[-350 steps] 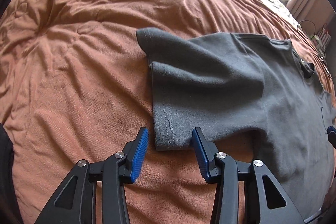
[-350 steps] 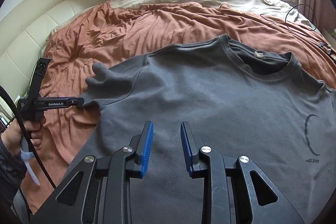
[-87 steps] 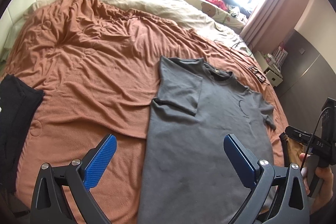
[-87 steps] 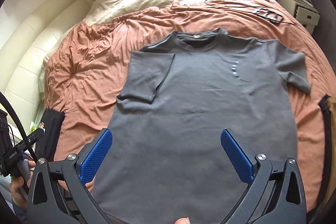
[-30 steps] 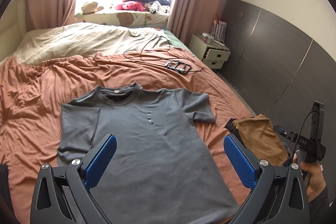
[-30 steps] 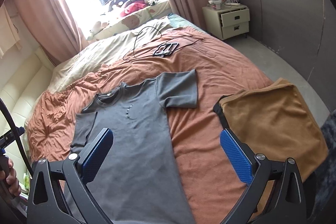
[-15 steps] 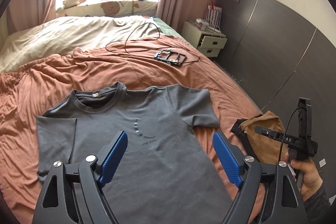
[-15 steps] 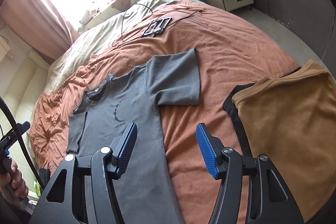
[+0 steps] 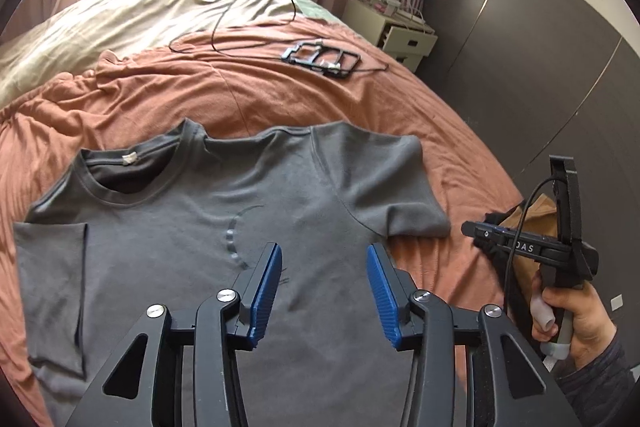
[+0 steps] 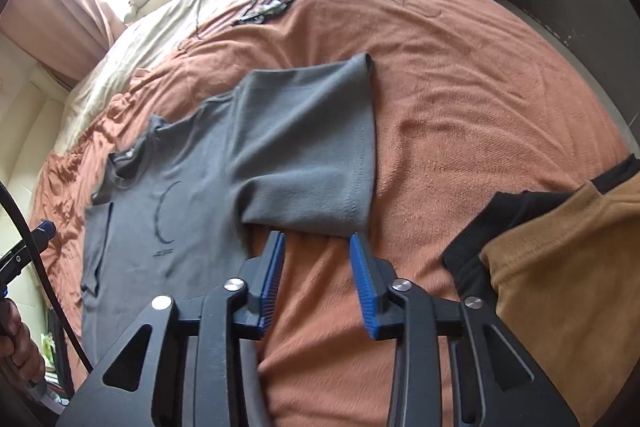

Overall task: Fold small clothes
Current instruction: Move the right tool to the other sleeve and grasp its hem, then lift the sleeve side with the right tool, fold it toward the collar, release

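Observation:
A grey T-shirt (image 9: 192, 235) lies face up on the rust-brown blanket (image 9: 280, 95), with one sleeve folded in over the chest (image 9: 52, 287) and the other sleeve (image 9: 384, 179) spread flat. My left gripper (image 9: 322, 281) hovers open above the shirt's chest, holding nothing. In the right wrist view the same T-shirt (image 10: 192, 203) shows its spread sleeve (image 10: 316, 159). My right gripper (image 10: 316, 271) is open just short of that sleeve's lower hem, over bare blanket. In the left wrist view a hand (image 9: 576, 315) holds the right gripper's handle.
A folded tan garment on a black one (image 10: 560, 259) lies at the bed's right edge. A black frame with cables (image 9: 320, 57) rests further up the bed. A cream cover (image 9: 132, 23), a nightstand (image 9: 396, 35) and a dark wall panel (image 9: 540, 39) lie beyond.
Both grippers have dropped closer to the shirt and narrowed their jaws while staying open. The right one has come up to the spread sleeve's hem.

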Demonstrator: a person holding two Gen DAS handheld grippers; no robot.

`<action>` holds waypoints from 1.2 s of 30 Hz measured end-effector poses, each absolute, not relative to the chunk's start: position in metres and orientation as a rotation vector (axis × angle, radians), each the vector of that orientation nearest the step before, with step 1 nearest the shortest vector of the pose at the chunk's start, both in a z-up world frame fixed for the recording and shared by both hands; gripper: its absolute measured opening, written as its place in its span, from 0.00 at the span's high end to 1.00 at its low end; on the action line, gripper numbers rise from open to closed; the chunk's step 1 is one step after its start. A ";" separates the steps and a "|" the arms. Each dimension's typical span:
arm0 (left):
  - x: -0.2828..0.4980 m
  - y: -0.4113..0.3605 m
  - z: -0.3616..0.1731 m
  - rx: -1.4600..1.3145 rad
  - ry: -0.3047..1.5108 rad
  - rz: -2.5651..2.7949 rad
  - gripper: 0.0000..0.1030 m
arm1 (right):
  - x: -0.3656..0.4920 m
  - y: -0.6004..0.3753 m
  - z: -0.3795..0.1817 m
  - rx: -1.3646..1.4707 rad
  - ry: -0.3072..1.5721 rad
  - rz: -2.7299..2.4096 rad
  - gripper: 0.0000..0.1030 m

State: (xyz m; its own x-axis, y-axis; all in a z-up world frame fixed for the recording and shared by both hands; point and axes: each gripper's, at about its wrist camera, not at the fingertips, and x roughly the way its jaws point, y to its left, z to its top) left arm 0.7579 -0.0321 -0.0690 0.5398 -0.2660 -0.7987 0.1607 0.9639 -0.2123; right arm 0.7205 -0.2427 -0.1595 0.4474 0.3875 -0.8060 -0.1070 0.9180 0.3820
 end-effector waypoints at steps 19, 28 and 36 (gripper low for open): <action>0.818 -0.082 -0.158 -0.085 1.026 -0.355 0.66 | 0.763 -0.226 -0.216 0.216 1.062 0.327 0.71; 0.827 -0.098 -0.179 -0.127 1.043 -0.383 0.66 | 0.772 -0.212 -0.214 0.173 1.070 0.289 0.94; 0.829 -0.109 -0.187 -0.127 1.051 -0.398 0.66 | 0.759 -0.208 -0.170 0.168 1.000 0.316 0.96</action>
State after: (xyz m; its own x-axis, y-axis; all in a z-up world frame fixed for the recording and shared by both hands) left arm 0.8294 -0.1092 -0.1872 0.4330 -0.3782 -0.8182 0.2582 0.9217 -0.2895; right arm 0.7592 -0.2080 -0.1698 0.4996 0.3362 -0.7984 -0.1833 0.9418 0.2819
